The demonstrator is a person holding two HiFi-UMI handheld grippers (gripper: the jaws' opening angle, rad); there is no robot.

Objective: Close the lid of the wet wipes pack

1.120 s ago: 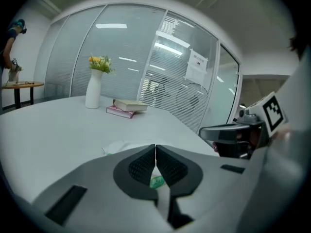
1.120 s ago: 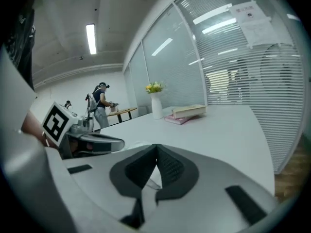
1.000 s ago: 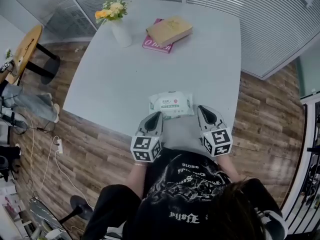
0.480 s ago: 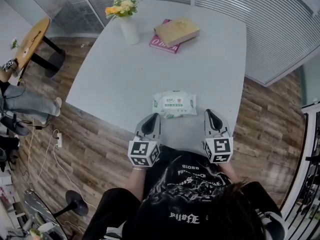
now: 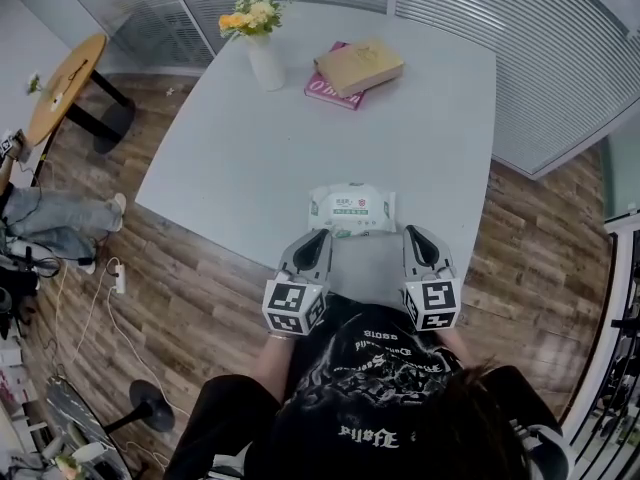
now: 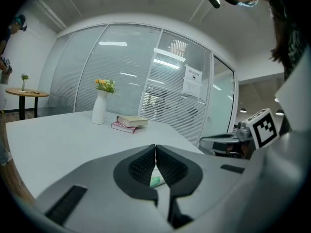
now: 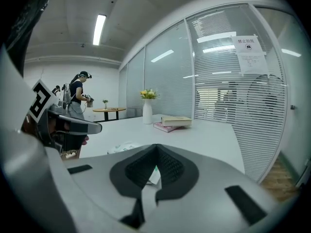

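Note:
The wet wipes pack [image 5: 351, 208], white with a green label, lies flat near the front edge of the white table [image 5: 230, 168]. Whether its lid is up or down I cannot tell. My left gripper [image 5: 318, 236] hovers just in front of the pack's left corner, jaws shut with nothing between them. My right gripper [image 5: 412, 232] sits just off the pack's right front corner, also shut and empty. In the left gripper view a sliver of the pack [image 6: 155, 181] shows below the closed gripper [image 6: 155, 147]. In the right gripper view the pack [image 7: 121, 148] lies left of the closed gripper [image 7: 156, 147].
A white vase of flowers [image 5: 265, 58] and two stacked books [image 5: 355, 68] stand at the table's far side. A round wooden side table [image 5: 65, 88] is off to the left. Glass walls with blinds surround the room. Another person [image 7: 77, 98] stands far back.
My left gripper has lifted slightly by the table's front edge. The right gripper has stayed where it was. Both jaws remain shut, and the pack has not moved.

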